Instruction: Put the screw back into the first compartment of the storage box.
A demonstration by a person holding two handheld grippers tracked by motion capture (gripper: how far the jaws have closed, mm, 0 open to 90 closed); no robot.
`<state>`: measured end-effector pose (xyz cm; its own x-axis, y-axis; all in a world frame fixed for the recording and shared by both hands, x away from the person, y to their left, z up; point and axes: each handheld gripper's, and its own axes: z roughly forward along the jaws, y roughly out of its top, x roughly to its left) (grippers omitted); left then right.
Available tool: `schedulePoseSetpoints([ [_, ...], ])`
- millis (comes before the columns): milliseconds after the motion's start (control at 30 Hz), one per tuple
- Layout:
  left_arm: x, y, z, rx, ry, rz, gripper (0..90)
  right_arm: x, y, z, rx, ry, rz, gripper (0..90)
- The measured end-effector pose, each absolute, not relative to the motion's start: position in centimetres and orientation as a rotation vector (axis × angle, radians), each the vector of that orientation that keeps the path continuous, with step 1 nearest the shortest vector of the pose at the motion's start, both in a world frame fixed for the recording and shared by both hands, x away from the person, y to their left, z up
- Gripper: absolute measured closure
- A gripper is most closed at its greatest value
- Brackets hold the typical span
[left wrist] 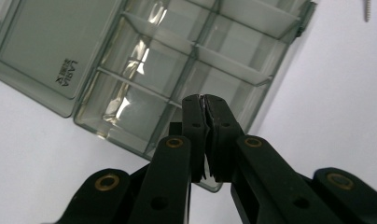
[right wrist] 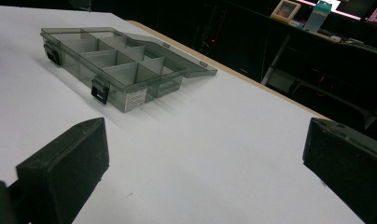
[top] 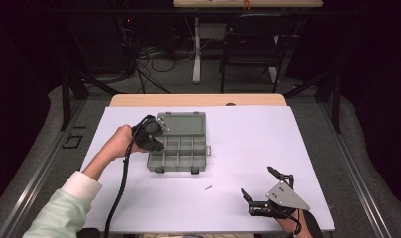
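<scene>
Closest to the high camera, at about 7 o'clock, a pale sleeve [top: 64, 208] leads up to the left tool [top: 156, 130], which hangs over the left edge of the box [top: 181, 148]; its jaws are pressed together, and I can make out nothing between them. Judging by the layout, the work is sorting small parts into the box. It stands open already, its lid [top: 183, 121] folded flat toward 12 o'clock, and every compartment I can see looks bare, so filling seems not yet begun. Sitting near the middle of the white surface [top: 248, 134], the box is smoky, see-through plastic with thin dividers and two dark latches on its near wall. At 5 o'clock from it, well apart, lies a lone screw [top: 208, 188], apparently left to be picked up. Farther right, around 4 o'clock, the right tool [top: 260, 183] rests on the surface with jaws spread wide and empty.
</scene>
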<state>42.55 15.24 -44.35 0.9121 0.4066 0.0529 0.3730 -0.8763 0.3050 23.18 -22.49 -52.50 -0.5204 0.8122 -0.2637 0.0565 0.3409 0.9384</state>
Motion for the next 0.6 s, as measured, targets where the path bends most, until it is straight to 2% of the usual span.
schedulePoseSetpoints([
  [600, 45.7, 16.5, -45.2, 2.777, 0.714, 0.152, 87.3, 23.2, -22.5, -52.5, 0.765, 1.837, 1.245, 0.0],
])
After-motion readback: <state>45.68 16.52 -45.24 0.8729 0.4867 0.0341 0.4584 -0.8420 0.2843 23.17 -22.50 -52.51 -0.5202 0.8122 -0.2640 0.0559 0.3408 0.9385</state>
